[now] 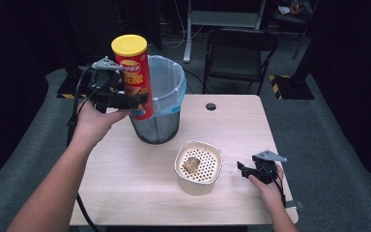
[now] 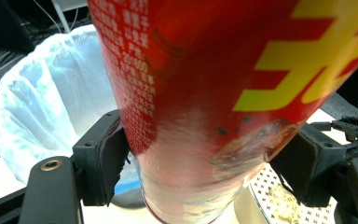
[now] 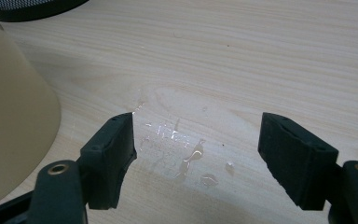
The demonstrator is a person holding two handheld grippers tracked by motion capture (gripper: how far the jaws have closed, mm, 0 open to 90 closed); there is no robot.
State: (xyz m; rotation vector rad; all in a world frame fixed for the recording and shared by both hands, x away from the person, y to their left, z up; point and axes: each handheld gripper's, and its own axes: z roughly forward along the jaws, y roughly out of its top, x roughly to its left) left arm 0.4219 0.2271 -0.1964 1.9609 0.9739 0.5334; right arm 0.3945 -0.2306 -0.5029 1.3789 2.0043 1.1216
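Two grippers are at work, and only one carries anything. Nearest, at the lower right of the high view, the right gripper (image 1: 243, 170) rests on the tabletop (image 1: 125, 183) with its fingers (image 3: 112, 154) standing wide and nothing between them; its own view shows small drops of liquid (image 3: 191, 158) on the wood just ahead. Just left of it, in the lower middle, stands a cream strainer bowl (image 1: 198, 166) with a perforated insert and a clump of pale brown crumbs inside.

Farther back, at the upper left of the high view, the left gripper (image 1: 137, 101) holds a red chip can (image 1: 136, 79) upright by its lower part, lifted clear of the tabletop and right beside the rim of a mesh waste bin (image 1: 162, 99) lined with a pale blue bag. In the left gripper view both fingers (image 2: 105, 158) press on the can's sides. The yellow lid (image 1: 129, 45) is on.

Judging by this, the pick-up is done and the can is raised to bin height; what seems left is moving it over the opening and letting go, or tipping it.

As for writing, the can carries large yellow characters on red and columns of small white print, too blurred to read; a picture of chips sits near its base. No brand name can be made out.
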